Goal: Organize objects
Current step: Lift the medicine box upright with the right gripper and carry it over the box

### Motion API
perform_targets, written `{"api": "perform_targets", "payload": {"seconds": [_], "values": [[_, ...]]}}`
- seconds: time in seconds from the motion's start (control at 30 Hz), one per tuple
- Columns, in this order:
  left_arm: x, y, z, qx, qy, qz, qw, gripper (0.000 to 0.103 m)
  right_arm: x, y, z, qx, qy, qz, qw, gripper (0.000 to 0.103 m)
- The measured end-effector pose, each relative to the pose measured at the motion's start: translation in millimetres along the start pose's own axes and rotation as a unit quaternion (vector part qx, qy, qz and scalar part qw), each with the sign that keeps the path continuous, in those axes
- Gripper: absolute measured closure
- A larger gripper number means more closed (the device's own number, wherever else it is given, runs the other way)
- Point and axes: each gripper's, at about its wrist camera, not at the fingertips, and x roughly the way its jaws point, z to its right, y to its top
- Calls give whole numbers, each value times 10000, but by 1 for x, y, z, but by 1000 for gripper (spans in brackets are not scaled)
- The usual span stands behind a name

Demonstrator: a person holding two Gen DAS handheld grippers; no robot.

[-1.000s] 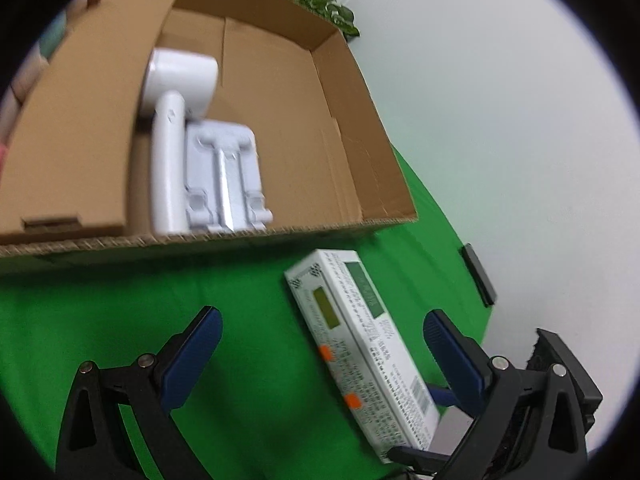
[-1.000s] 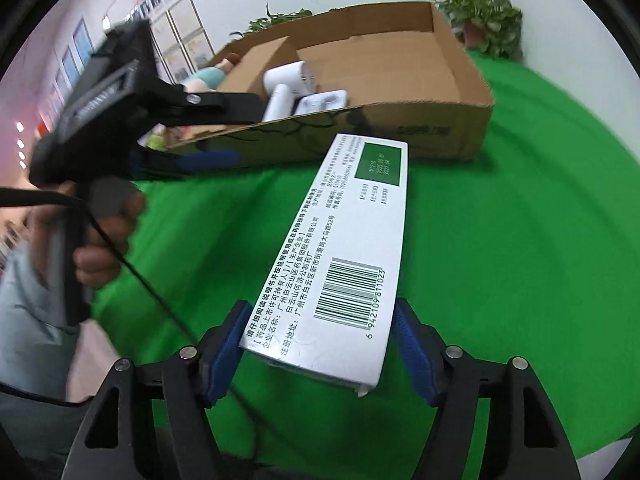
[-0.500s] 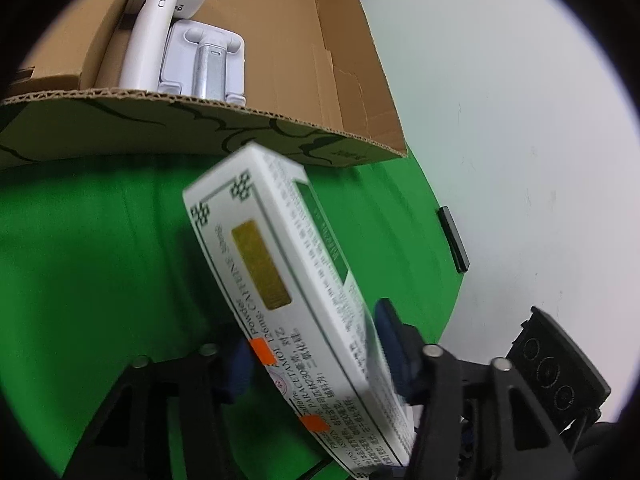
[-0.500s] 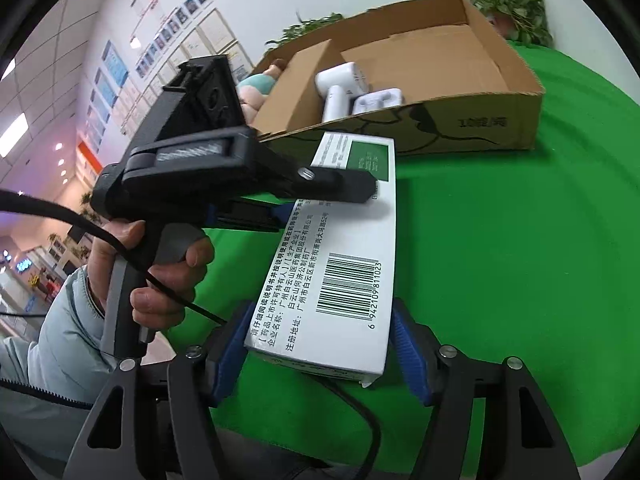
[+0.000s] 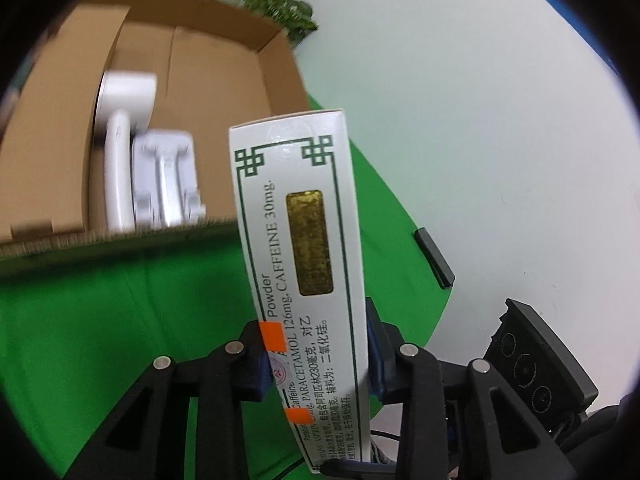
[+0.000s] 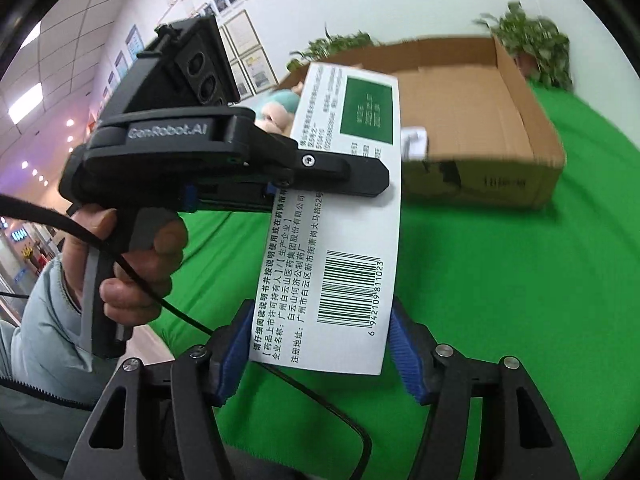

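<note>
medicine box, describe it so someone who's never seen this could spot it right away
Over the green cloth, in front of the open cardboard box, the medicine box is held between both grippers. It is long, white, with a barcode, a green panel and a gold label; the box's contents are plain white.

The left gripper (image 6: 276, 184) is matte black plastic with a pistol-style grey handle, white "GenRobot.AI" lettering on its side and a silver screw near the front. Three round lenses sit in a black block on top. Blue pads (image 5: 374, 354) line its fingers, and silver rivets dot the black linkage. A thin black cable (image 6: 132, 276) runs across the bare left hand (image 6: 124, 264), which emerges from a pale blue-grey sleeve (image 6: 36, 328) with a dark zip. The right gripper (image 6: 320, 352) has ribbed blue pads (image 6: 406, 354) on black arms.
</note>
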Motion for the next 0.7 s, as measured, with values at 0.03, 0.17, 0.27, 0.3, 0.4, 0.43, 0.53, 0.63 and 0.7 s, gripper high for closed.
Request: {"api": "perform_targets", "payload": {"seconds": [0.03,0.17,0.27,0.3,0.4,0.43,0.53,0.63,0.7], "values": [[-4,5,5,84,18,64,9999,69,-3,6,-1,-61,-20,83,9999,43],[-19,30,25,419,110,288,9986,70,-16,30,-2,-211,-86,390,9990,43],[-27,47,36,610,145,377,9973,70,-24,45,-2,-286,-116,581,9978,43],[-29,51,38,667,155,395,9969,70,-25,50,-1,-303,-125,619,9975,43],[-26,66,41,721,176,356,9966,70,-29,62,6,-377,-175,630,9972,43],[-22,75,38,697,178,334,9969,70,-21,74,9,-386,-185,602,9973,43],[-15,101,33,557,184,287,9979,70,-7,106,26,-301,-137,508,9982,43],[-4,130,23,361,112,250,9990,70,-1,132,41,-212,-120,470,9986,43],[2,143,16,236,82,236,9994,70,4,147,50,-125,-97,432,9989,43]]}}
